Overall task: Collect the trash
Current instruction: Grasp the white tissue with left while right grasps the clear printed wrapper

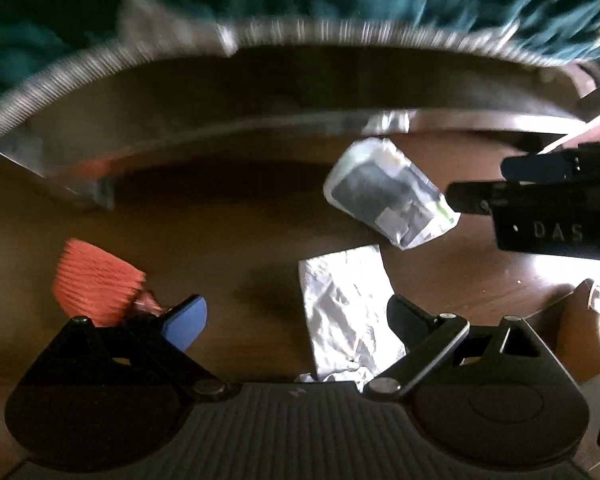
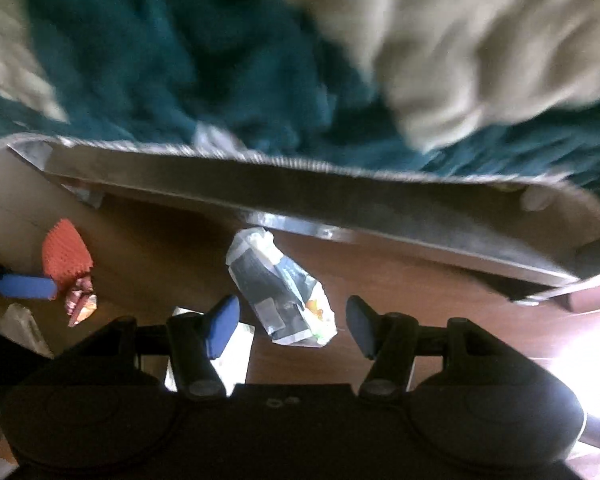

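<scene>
Left gripper (image 1: 296, 320) hovers wide above the surface (image 1: 228, 240), foil wrapper (image 1: 344, 308) at 1 o'clock. Right gripper (image 2: 292, 322) gapes wide, crumpled packet (image 2: 280, 288) between its fingers.

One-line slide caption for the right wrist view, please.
Open right gripper hovers over a crumpled dark-and-white wrapper on the wooden table, orange paper liner at left.

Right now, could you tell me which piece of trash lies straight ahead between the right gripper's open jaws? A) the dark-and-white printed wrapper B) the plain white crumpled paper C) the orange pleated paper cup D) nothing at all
A: in the right wrist view the printed wrapper lies on the wooden table ahead of the right gripper, between its open jaws.
</scene>
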Tool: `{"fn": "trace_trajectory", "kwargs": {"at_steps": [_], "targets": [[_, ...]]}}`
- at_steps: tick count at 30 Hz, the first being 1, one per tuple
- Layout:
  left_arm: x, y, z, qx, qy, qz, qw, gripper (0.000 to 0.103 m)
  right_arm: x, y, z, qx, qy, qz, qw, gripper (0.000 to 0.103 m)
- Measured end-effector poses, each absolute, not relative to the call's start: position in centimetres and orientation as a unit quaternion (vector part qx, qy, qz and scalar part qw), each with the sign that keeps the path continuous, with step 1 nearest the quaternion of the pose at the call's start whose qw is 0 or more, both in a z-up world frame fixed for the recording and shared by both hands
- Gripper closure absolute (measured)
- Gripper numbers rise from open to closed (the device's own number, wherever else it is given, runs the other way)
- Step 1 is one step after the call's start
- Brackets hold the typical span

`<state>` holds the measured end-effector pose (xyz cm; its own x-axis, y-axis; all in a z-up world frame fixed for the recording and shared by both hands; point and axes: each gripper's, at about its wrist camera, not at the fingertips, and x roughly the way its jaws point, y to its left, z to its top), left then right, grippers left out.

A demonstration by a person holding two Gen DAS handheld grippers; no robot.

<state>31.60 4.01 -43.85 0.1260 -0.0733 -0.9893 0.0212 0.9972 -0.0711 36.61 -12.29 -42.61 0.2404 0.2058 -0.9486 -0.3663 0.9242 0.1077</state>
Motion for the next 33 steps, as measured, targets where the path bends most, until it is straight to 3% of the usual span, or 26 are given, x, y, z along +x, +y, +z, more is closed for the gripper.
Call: {"fn": "trace_trajectory", "kwargs": {"at_steps": [11,14,16,18,21,25,27,30,33], "targets": [[31.9,1.6,-50.8,-0.044,0.684,-0.045,0.727,0.006,38.4,-10.7,-47.9,-0.090,0.600,0.200,0.770,0.047],[31.8,1.0,-51.6,-0.044,0.688,-0.050,0.723,0.012,38.4,-10.7,-48.8,-0.089,0.606,0.199,0.765,0.048],[31.7,0.8,-52.0,-0.045,0.688,-0.053,0.722,0.019,38.4,-10.6,-49.2,-0.090,0.606,0.199,0.765,0.048],[31.7,0.5,-52.4,-0.040,0.691,-0.053,0.720,0.034,38.4,-10.5,-49.5,-0.091,0.607,0.199,0.764,0.052],[31.5,0.3,-52.8,-0.036,0.695,-0.051,0.717,0.046,38.5,-10.4,-50.1,-0.094,0.612,0.194,0.761,0.073],[31.0,0.4,-53.0,-0.028,0.687,-0.048,0.724,0.057,38.7,-10.3,-50.6,-0.098,0.614,0.187,0.761,0.088],[30.9,0.6,-52.9,-0.029,0.686,-0.041,0.726,0.075,38.6,-10.4,-50.8,-0.097,0.614,0.186,0.761,0.091],[30.9,1.1,-53.0,-0.039,0.687,-0.046,0.724,0.089,38.4,-10.3,-50.6,-0.101,0.613,0.186,0.761,0.099],[31.1,1.6,-52.8,-0.048,0.684,-0.043,0.726,0.095,38.1,-10.5,-50.0,-0.103,0.611,0.185,0.763,0.101]]}}
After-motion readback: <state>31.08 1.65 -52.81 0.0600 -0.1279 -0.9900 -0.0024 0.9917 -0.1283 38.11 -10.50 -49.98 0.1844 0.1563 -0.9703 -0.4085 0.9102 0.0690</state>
